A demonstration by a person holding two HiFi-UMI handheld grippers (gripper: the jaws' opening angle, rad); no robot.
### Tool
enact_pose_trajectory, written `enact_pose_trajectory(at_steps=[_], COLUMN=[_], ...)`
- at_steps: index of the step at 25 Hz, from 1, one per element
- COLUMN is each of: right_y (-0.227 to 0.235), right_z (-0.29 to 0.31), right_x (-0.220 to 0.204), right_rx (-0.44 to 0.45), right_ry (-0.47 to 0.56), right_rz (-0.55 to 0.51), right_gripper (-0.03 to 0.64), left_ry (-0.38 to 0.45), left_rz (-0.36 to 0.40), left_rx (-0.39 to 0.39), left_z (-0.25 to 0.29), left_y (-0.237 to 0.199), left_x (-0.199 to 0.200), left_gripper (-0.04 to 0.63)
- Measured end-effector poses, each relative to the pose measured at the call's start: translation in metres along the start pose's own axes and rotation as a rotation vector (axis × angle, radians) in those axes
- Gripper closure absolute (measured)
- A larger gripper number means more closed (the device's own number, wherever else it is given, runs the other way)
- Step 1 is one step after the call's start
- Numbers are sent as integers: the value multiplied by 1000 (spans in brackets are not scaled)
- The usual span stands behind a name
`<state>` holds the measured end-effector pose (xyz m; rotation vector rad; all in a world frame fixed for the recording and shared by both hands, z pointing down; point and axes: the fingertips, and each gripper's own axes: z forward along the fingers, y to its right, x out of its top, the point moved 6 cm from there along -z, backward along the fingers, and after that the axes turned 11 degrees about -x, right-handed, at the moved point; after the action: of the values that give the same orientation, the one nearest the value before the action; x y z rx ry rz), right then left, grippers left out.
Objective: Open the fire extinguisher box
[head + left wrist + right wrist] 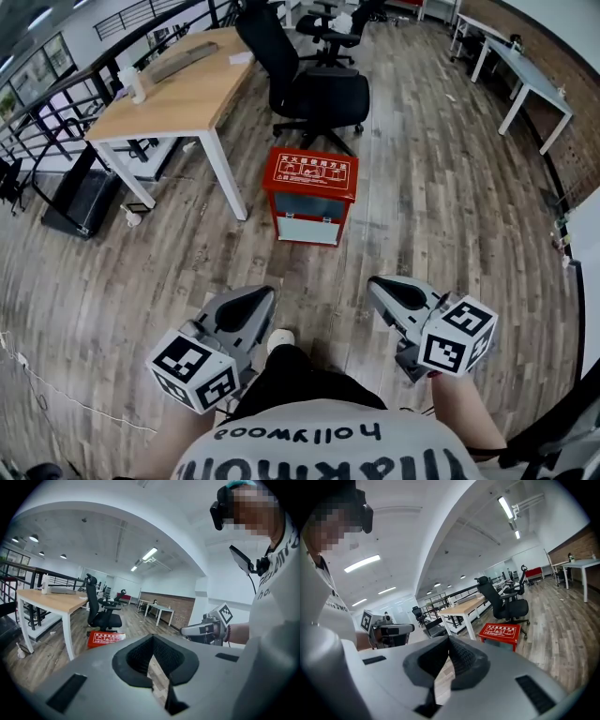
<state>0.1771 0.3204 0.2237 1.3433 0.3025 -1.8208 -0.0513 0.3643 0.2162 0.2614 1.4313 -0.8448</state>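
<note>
At the far left we see a light wooden desk [178,89] with white metal legs, standing on the grey-brown plank floor [422,187]. Nearer to us, at lower left, we hold the left gripper [265,292], a grey two-jaw hand tool. Its jaws are pressed together with nothing between them, as the left gripper view confirms.

In the centre, ahead of both grippers, the red metal fire extinguisher box [307,220] with a pale front panel stands upright on the floor. It is just right of the desk's near leg and well apart from both grippers. Its red lid [311,172], printed with white characters, lies flat and closed on top. Directly behind the box stands a black swivel office chair [319,94].

At lower right we hold the right gripper [378,281], which is of the same build. Its jaws are likewise together and empty. Both grippers point toward the box.

At the far right a white table [530,80] stands beside a brick wall [562,56].
</note>
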Motion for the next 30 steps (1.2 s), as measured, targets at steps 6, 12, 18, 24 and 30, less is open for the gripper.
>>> enact_pose_trajectory(at_steps=[6, 12, 18, 24, 30], right_y=[4, 13, 19, 25, 26], right_z=[13, 38, 69, 98, 124], right_x=[10, 20, 26, 29, 40], right_rx=[-18, -41, -68, -92, -118], right_ry=[3, 1, -12, -27, -30], right_rz=[10, 29, 57, 85, 85], right_gripper=[607, 607, 607, 607, 607], left_ry=[-6, -37, -64, -106, -107], left_rz=[-3, -3, 0, -5, -10], left_rx=[-31, -59, -86, -111, -147], left_z=[11, 23, 33, 39, 48], left_y=[-21, -51, -88, -122, -153], left_x=[9, 19, 29, 31, 40], left_gripper=[590, 590, 589, 589, 590])
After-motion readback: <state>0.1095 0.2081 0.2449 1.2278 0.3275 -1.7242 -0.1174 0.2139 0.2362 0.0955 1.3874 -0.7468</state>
